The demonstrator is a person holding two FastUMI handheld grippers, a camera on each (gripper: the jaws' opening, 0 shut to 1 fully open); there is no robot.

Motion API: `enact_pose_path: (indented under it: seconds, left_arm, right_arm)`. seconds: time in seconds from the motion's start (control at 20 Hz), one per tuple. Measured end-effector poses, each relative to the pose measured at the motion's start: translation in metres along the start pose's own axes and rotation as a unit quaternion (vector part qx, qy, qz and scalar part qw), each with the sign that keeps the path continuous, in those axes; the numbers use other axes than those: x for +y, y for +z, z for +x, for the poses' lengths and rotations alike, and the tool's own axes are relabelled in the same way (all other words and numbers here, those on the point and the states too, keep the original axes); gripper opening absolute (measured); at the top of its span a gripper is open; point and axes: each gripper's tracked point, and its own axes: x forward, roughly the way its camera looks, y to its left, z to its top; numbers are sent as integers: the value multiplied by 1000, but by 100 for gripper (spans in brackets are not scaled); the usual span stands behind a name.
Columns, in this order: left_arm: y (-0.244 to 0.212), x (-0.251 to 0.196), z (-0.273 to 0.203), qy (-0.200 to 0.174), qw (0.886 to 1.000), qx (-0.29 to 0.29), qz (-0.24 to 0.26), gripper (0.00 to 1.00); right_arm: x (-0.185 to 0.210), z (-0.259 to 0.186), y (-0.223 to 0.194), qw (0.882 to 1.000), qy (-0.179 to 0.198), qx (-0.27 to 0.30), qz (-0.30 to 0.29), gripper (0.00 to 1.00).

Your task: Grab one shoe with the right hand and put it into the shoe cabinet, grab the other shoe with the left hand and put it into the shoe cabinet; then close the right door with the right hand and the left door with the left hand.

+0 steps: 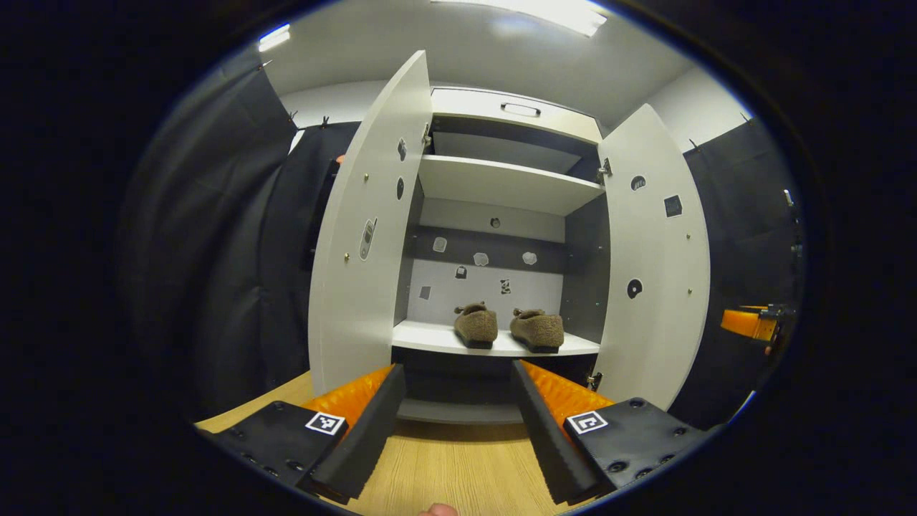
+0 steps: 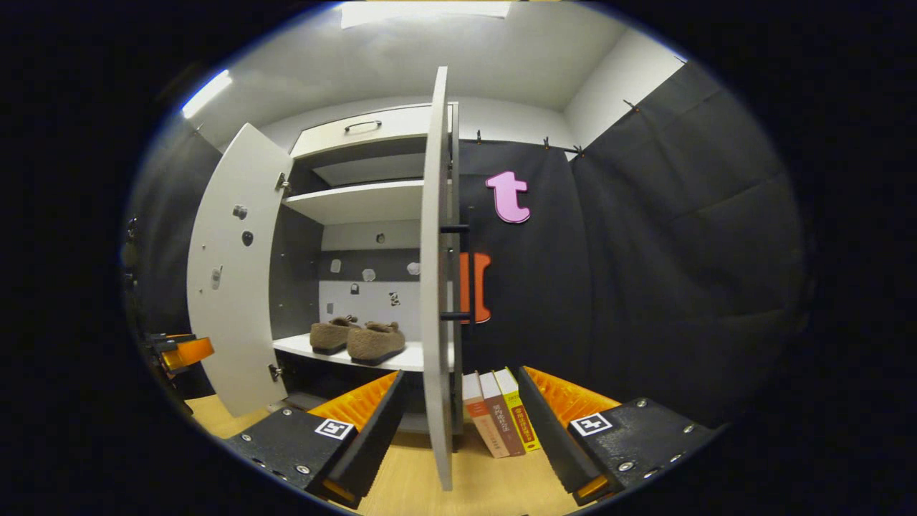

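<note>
shoes are in, doors come next

on the left, my left gripper (image 1: 458, 423) is wide open and holds nothing, and it looks straight into the shoe cabinet (image 1: 501, 186). the two shoes (image 1: 476, 325) (image 1: 537, 330) sit side by side on the low shelf (image 1: 430, 338), so i think that part is done. both doors stand open. on the right, my right gripper (image 2: 458, 430) is wide open too, empty, with the edge of the right door (image 2: 435, 287) between its fingers. next i must push that door shut, then swing the left door (image 1: 362, 236) shut.
</note>
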Motion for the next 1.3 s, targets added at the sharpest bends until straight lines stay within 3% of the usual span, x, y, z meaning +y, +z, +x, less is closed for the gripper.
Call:
enact_pose_path:
  seconds: [0.15,0.35,0.4,0.45,0.55,0.6,0.9,1.3]
  left_arm:
    - [-6,2,-13,6,1000,11,1,94]
    - [-4,8,-22,12,1000,10,-13,99]
    - [-4,10,-24,14,1000,11,-15,97]
    - [-4,12,-24,16,1000,11,-17,97]
    - [-5,16,-25,18,1000,13,-19,97]
    - [-5,18,-27,19,1000,13,-20,97]
    - [-9,24,-29,15,999,17,-27,97]
    - [-8,44,-28,16,999,17,-34,97]
  right_arm:
    - [-14,23,6,1000,-1,-7,1,98]
    - [-24,49,-3,1000,-15,-5,-17,94]
    - [-20,53,-5,1000,-10,-3,-16,98]
    - [-15,56,-9,1000,-6,2,-15,94]
    - [-14,56,-13,1000,-6,3,-27,98]
    - [-12,55,-11,999,-6,-2,-32,92]
    - [5,52,-13,1000,2,1,-7,90]
    - [77,55,-18,999,49,2,-12,89]
